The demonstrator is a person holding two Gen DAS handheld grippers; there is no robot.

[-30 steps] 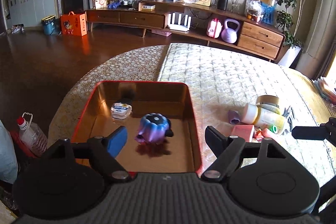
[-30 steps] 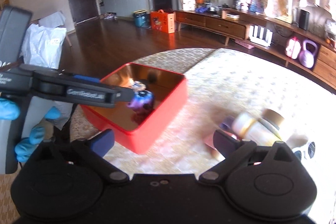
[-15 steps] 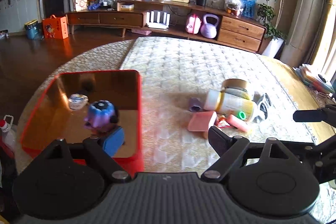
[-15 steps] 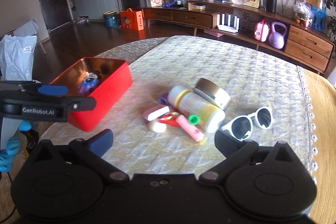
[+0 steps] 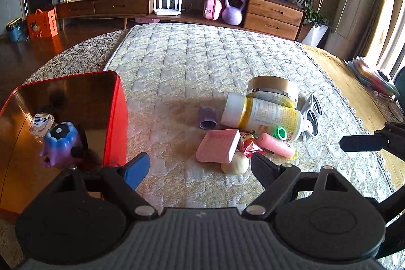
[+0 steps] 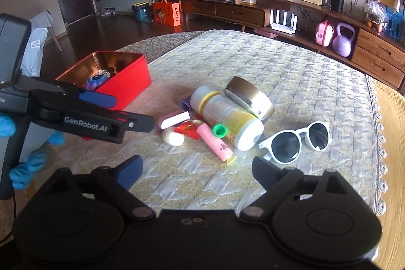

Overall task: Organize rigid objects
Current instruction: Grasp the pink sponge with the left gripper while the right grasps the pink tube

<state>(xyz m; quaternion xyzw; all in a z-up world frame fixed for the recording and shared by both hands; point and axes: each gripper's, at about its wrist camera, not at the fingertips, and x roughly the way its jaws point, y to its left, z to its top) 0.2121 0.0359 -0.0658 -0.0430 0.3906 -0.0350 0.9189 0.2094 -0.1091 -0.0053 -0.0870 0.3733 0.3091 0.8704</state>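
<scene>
A red tin box (image 5: 115, 118) (image 6: 129, 82) sits on the table's left and holds a purple-blue toy (image 5: 62, 144) and a small clear jar (image 5: 40, 121). To its right lies a pile: a yellow-labelled bottle (image 5: 263, 118) (image 6: 227, 118), a gold-lidded tin (image 5: 273, 89) (image 6: 249, 98), a pink block (image 5: 219, 146), a pink tube (image 5: 276, 145) (image 6: 215, 143), a pale egg-shaped piece (image 5: 235, 165), a purple cap (image 5: 207, 115) and white sunglasses (image 6: 296, 139). My left gripper (image 5: 200, 168) is open and empty just before the pink block. My right gripper (image 6: 197, 170) is open and empty before the pile.
A quilted cloth (image 5: 202, 62) covers the round table. Its wooden edge (image 6: 389, 133) shows on the right. A low wooden sideboard (image 5: 202, 6) with a purple kettlebell (image 5: 234, 10) stands behind. Dark floor lies to the left.
My left gripper has swung right from over the red box to face the pile. My right gripper has also turned right, so the pile is now centred and nearer.
</scene>
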